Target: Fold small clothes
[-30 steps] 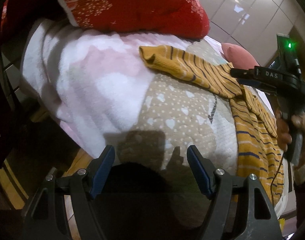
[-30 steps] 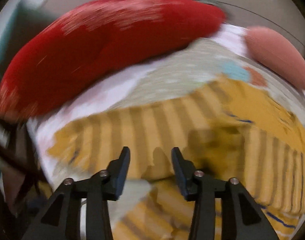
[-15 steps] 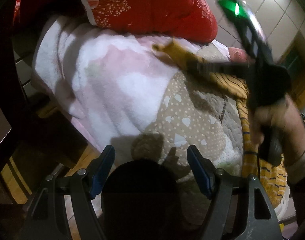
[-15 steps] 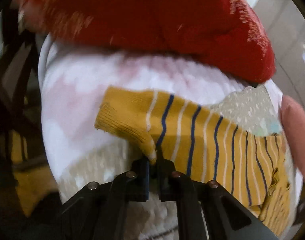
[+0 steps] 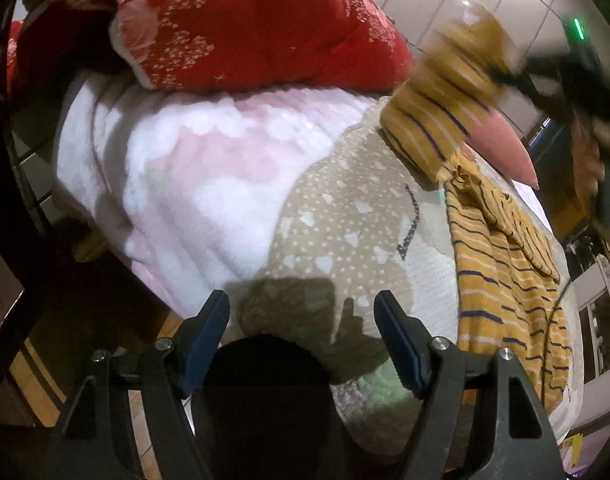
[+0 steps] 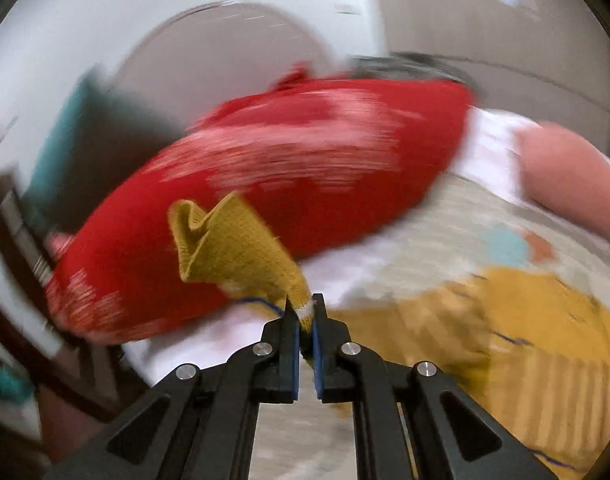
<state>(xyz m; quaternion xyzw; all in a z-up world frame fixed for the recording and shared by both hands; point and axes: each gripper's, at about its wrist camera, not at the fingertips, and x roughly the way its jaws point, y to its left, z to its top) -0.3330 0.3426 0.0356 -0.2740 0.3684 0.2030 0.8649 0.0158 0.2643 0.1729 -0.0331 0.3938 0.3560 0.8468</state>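
While pinched by right gripper (image 6: 305, 312), sleeve (image 6: 233, 244) aloft.

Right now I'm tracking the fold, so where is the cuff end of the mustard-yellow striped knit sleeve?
The mustard-yellow striped knit sleeve is pinched in the right tool, lifted off the bed in front of the red floral quilt.

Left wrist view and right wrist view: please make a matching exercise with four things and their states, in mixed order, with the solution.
Things:
1. left tongs
2. right tongs
3. red quilt
4. pink pillow

States:
A. shut on the sleeve of the striped yellow garment
B. open, holding nothing
C. partly behind the lifted sleeve
D. piled at the far end of the bed

Pairs: 1-B, 2-A, 3-D, 4-C
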